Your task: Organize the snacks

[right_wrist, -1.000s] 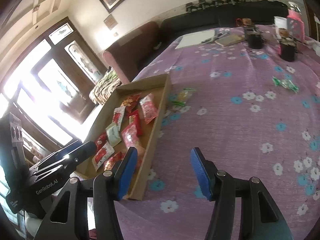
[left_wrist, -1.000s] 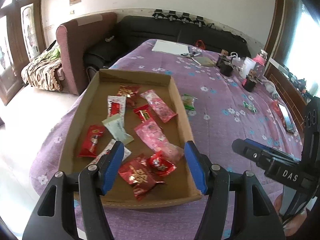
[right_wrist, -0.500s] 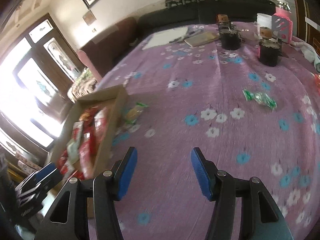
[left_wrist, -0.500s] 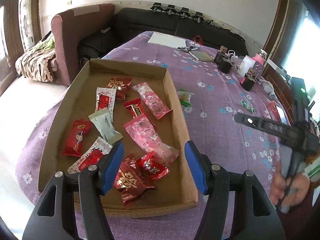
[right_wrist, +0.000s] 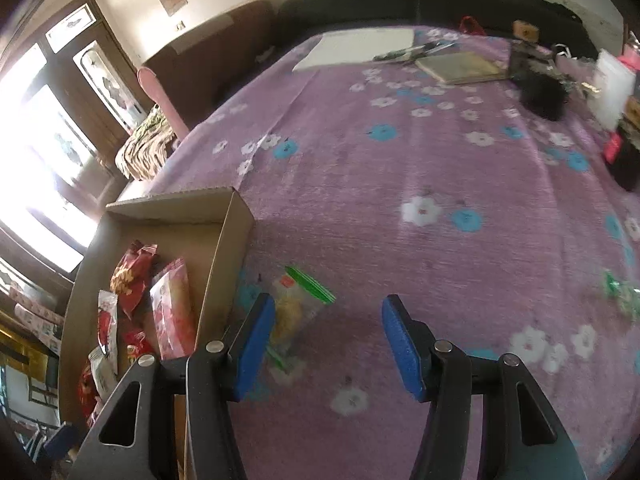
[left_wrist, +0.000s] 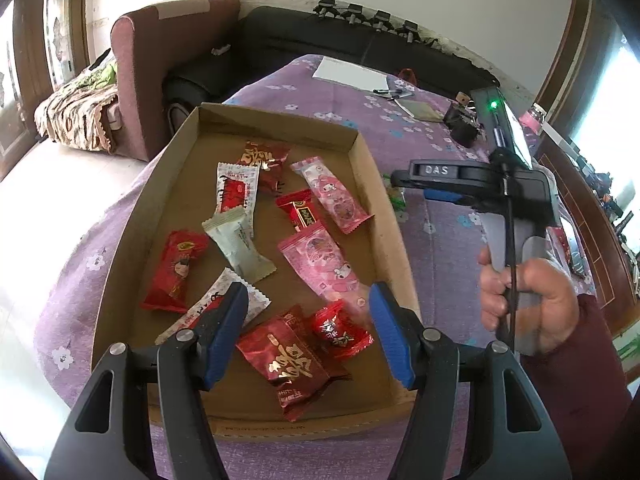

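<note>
Snacks are lying in the box (left_wrist: 372,184), which is sitting on the purple tabletop (right_wrist: 400,168). I am hovering the left gripper (left_wrist: 306,330) over the box's near end, fingers apart and gripping nothing, with red packets (left_wrist: 288,360) below them. I am holding the right gripper (right_wrist: 328,344) above a green-edged packet (right_wrist: 296,304) lying on the tabletop just beside the box wall; its fingers are apart, clear of the packet.

The cardboard tray (left_wrist: 362,184) sits on the table (right_wrist: 400,184) near its edge. Snack packets (left_wrist: 236,240) lie scattered inside it. One loose packet (right_wrist: 294,308) lies on the cloth just beside the tray's wall, outside it.
</note>
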Demonstrator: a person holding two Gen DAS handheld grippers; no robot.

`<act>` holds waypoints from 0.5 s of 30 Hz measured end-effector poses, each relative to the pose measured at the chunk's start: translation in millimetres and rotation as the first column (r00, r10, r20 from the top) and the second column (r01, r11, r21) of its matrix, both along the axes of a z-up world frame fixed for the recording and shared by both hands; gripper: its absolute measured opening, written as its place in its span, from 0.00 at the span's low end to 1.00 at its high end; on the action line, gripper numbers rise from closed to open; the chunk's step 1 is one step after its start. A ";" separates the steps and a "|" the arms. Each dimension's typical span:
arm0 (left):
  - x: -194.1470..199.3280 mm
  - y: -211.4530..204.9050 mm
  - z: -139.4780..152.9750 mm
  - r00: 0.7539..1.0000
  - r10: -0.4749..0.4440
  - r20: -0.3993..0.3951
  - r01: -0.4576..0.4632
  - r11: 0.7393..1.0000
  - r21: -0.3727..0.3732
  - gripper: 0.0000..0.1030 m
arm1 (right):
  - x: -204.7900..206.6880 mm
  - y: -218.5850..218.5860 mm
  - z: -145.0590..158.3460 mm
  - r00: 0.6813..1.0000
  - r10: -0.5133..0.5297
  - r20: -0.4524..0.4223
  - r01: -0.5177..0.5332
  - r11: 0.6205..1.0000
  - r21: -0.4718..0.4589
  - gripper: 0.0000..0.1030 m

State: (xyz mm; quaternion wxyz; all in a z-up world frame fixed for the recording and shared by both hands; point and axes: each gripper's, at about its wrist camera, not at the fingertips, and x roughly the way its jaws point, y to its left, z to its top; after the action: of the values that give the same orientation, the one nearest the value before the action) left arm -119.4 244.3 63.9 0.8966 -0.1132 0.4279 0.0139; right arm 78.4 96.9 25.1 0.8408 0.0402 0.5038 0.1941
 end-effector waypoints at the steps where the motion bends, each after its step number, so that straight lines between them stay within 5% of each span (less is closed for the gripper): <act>1: 0.8 0.5 -0.7 1.000 -0.002 -0.003 0.002 1.000 -0.006 0.60 | -0.2 3.7 -1.7 1.000 0.013 -0.007 -0.013 1.000 -0.001 0.55; 3: 2.0 -0.6 -1.9 1.000 -0.006 -0.005 0.006 1.000 -0.009 0.60 | -6.2 11.1 -1.9 0.999 0.041 0.020 -0.040 0.998 -0.049 0.54; 5: 3.0 -2.9 -1.9 1.000 -0.012 -0.006 0.012 1.000 -0.010 0.60 | -11.8 14.0 -1.4 0.997 0.067 0.031 -0.064 0.994 -0.083 0.38; 10: -0.3 -12.2 2.6 0.999 -0.040 0.002 0.040 0.999 -0.008 0.60 | -27.4 -13.9 3.6 0.999 0.005 0.051 0.004 0.986 -0.165 0.37; 15: -3.4 -29.3 5.9 0.995 -0.099 0.011 0.099 0.995 -0.012 0.60 | -57.2 -78.3 4.0 0.999 -0.042 -0.005 0.041 0.989 -0.141 0.39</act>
State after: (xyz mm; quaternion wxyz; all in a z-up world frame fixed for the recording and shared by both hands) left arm -122.7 215.1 69.8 0.8978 -0.0974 0.4282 -0.0337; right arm 21.1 18.5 29.1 0.8434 -0.0079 0.5186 0.1405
